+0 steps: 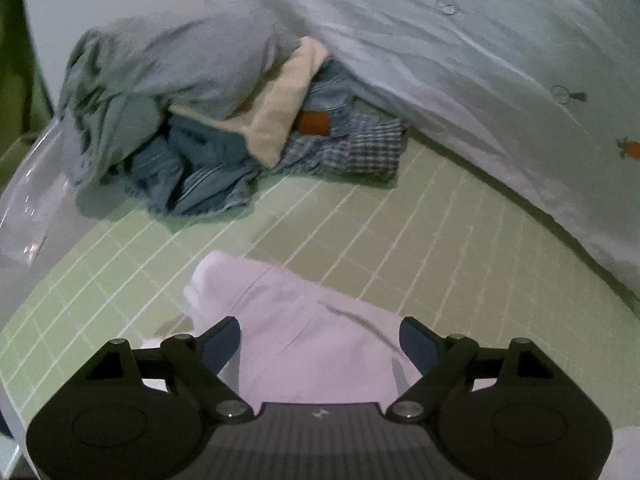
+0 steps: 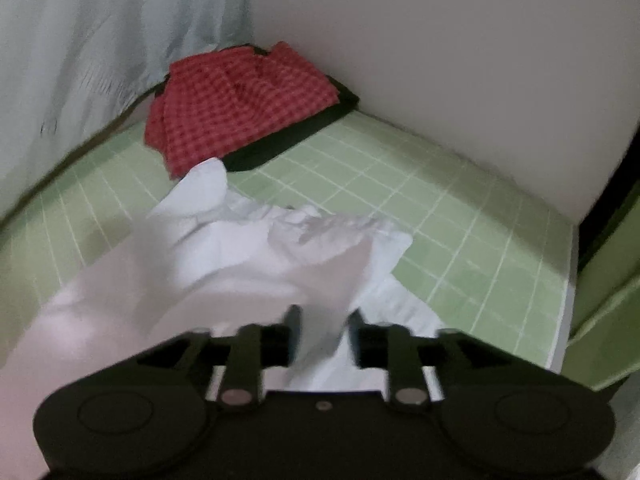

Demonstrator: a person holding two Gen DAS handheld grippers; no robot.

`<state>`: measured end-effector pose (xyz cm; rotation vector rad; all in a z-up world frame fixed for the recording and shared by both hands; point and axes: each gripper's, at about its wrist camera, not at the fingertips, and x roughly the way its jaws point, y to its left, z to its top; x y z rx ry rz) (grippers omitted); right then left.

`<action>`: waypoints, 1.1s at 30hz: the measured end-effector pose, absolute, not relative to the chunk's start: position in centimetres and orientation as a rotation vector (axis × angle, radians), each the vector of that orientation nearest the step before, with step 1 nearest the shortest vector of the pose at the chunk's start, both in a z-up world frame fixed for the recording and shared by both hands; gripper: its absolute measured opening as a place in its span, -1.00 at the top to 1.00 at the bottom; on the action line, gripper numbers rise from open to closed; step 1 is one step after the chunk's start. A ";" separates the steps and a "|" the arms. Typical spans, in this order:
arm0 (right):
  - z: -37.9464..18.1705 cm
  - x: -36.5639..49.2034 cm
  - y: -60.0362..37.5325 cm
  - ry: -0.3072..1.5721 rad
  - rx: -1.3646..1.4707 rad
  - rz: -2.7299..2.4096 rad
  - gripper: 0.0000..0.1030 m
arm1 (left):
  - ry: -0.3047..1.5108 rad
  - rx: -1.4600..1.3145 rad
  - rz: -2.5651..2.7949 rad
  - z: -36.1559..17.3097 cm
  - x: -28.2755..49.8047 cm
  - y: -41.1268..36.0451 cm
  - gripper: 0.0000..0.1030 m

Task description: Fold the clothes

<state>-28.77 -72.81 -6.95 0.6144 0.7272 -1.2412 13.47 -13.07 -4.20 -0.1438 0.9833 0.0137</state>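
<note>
A white garment lies on the green grid mat just ahead of my left gripper, whose jaws stand wide apart over it. In the right wrist view the same white garment is rumpled across the mat. My right gripper has its jaws partly closed around a raised fold of the white cloth; the view is blurred and contact is unclear.
A heap of unfolded clothes, grey, blue denim, cream and checked, lies at the far left. A pale sheet hangs behind. A folded red checked garment rests on a dark one by the white wall.
</note>
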 end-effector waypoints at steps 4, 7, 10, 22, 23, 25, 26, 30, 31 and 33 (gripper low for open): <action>-7.7 -29.9 -73.0 0.669 0.749 -1.226 -0.01 | 0.988 -0.279 0.050 -4.4 11.5 -10.6 -0.69; -8.3 -30.4 -72.7 0.664 0.799 -1.197 -0.13 | 0.966 -0.360 0.054 -4.3 10.0 -9.0 -0.70; -9.0 -30.6 -72.6 0.648 0.860 -1.168 -0.23 | 0.950 -0.417 0.067 -4.4 9.1 -7.5 -0.70; -9.6 -30.1 -73.0 0.583 1.023 -1.097 -0.47 | 0.911 -0.378 0.065 -4.4 13.7 -9.0 -0.70; -9.6 -29.9 -73.1 0.584 1.025 -1.093 -0.47 | 0.925 -0.373 0.066 -4.7 14.5 -9.0 -0.70; -9.6 -29.8 -73.2 0.587 1.018 -1.080 -0.24 | 0.955 -0.370 0.062 -5.3 15.7 -9.0 -0.66; -9.5 -29.7 -73.3 0.597 1.012 -1.078 0.15 | 0.968 -0.369 0.066 -5.6 16.2 -9.0 -0.60; -8.2 -29.9 -73.1 0.592 0.937 -1.087 0.92 | 1.000 -0.366 0.053 -6.7 17.3 -9.0 0.36; -7.8 -30.1 -73.1 0.577 0.929 -1.086 0.93 | 1.005 -0.371 0.041 -7.0 17.4 -8.9 0.60; -6.7 -30.0 -73.2 0.554 0.920 -1.084 0.94 | 1.003 -0.378 0.033 -7.1 17.4 -8.9 0.73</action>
